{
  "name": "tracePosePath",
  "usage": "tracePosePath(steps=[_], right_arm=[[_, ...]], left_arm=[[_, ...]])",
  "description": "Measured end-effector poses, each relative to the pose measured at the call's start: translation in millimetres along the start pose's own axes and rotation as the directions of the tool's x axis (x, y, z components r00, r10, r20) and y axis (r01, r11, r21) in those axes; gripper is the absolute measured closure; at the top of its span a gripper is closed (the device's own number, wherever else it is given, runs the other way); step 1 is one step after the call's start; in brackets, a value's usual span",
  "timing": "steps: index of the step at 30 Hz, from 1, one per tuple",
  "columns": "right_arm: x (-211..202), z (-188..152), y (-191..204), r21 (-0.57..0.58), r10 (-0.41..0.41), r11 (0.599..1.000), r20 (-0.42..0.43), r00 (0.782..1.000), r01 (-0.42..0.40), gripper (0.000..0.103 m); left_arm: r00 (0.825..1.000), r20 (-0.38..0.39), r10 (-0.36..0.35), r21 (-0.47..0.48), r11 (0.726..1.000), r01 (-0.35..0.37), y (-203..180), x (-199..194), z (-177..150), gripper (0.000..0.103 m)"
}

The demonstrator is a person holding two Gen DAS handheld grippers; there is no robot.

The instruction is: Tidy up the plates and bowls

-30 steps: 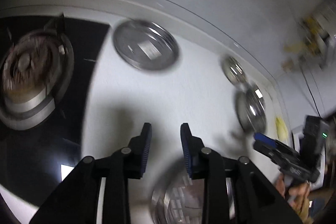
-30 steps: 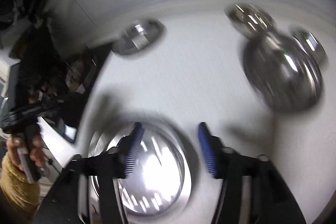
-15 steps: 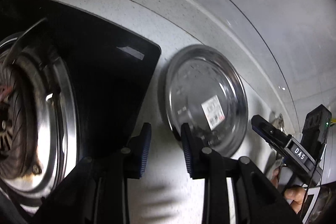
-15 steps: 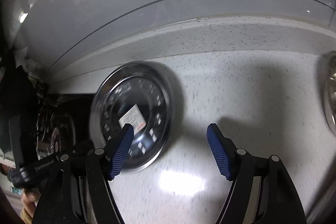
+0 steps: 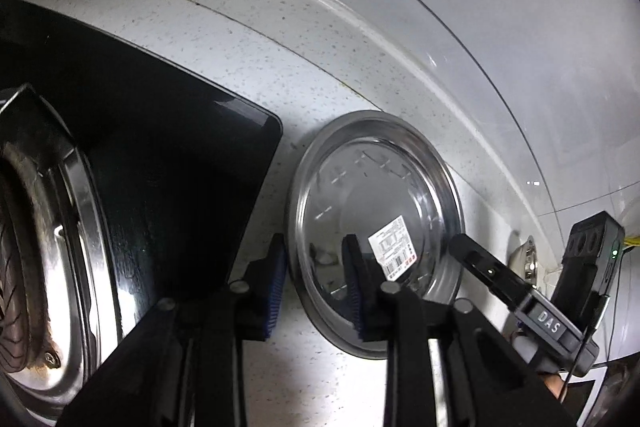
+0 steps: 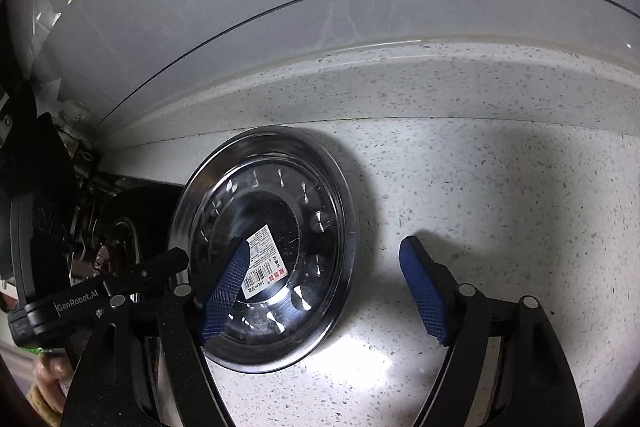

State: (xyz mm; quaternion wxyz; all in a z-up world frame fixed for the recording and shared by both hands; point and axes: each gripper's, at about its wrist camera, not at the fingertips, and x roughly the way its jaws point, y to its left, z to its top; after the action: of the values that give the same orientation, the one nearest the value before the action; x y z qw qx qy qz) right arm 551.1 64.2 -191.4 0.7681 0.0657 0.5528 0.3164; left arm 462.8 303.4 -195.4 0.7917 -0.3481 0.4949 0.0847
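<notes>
A round steel plate (image 5: 376, 227) is lying flat on a speckled white countertop (image 5: 248, 67), filling the middle of the left wrist view, just right of a black glass cooktop (image 5: 160, 155) whose burner ring (image 5: 76, 227) is showing at the left edge. A white barcode sticker (image 5: 394, 245) is sitting in the plate's well.

The left gripper (image 5: 316, 291) is straddling the plate's left rim: one blue-padded finger is standing outside the rim over the counter, the other inside the well. Its jaws have just been closing, but a gap is showing on both sides of the rim, so nothing is being grasped.

In the right wrist view the same plate (image 6: 268, 247) is sitting left of centre, near the raised back edge of the counter. The right gripper (image 6: 324, 291) is spanning the plate's right rim, jaws standing wide after just opening, the left finger over the sticker (image 6: 262, 263), the right finger over bare counter. It is gripping nothing.

A small steel bowl (image 5: 528, 259) is peeking in at the right of the left wrist view.
</notes>
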Motion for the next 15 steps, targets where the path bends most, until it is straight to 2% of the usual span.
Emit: tracePosePath(steps=[2, 5, 8, 11, 15], right_arm=[[2.1, 0.1, 3.9, -0.001, -0.002, 1.0, -0.016, 1.0, 0.002, 0.064], [-0.4, -1.0, 8.8, -0.016, -0.079, 0.997, -0.013, 0.997, 0.079, 0.079], [-18.0, -5.4, 6.4, -0.001, -0.081, 0.997, 0.009, 0.997, 0.081, 0.092], [-57.2, -16.1, 19.7, -0.031, -0.077, 0.996, 0.062, 0.995, 0.079, 0.093], [-120.8, -38.8, 43.0, -0.057, -0.064, 0.996, 0.129, 0.99, 0.072, 0.093]], left_arm=[[1.0, -0.002, 0.028, 0.003, 1.0, -0.028, -1.1, 2.3, -1.0, 0.089], [0.999, 0.021, 0.027, 0.006, 1.0, -0.027, -2.9, -7.6, -5.8, 0.094], [0.999, 0.041, -0.018, 0.024, 1.0, 0.017, -8.2, -32.4, -12.0, 0.094], [0.997, 0.071, -0.037, 0.059, 0.998, 0.033, -21.5, -64.0, -23.1, 0.095], [0.988, 0.089, -0.124, 0.084, 0.99, 0.116, -29.0, -116.9, -47.6, 0.095]])
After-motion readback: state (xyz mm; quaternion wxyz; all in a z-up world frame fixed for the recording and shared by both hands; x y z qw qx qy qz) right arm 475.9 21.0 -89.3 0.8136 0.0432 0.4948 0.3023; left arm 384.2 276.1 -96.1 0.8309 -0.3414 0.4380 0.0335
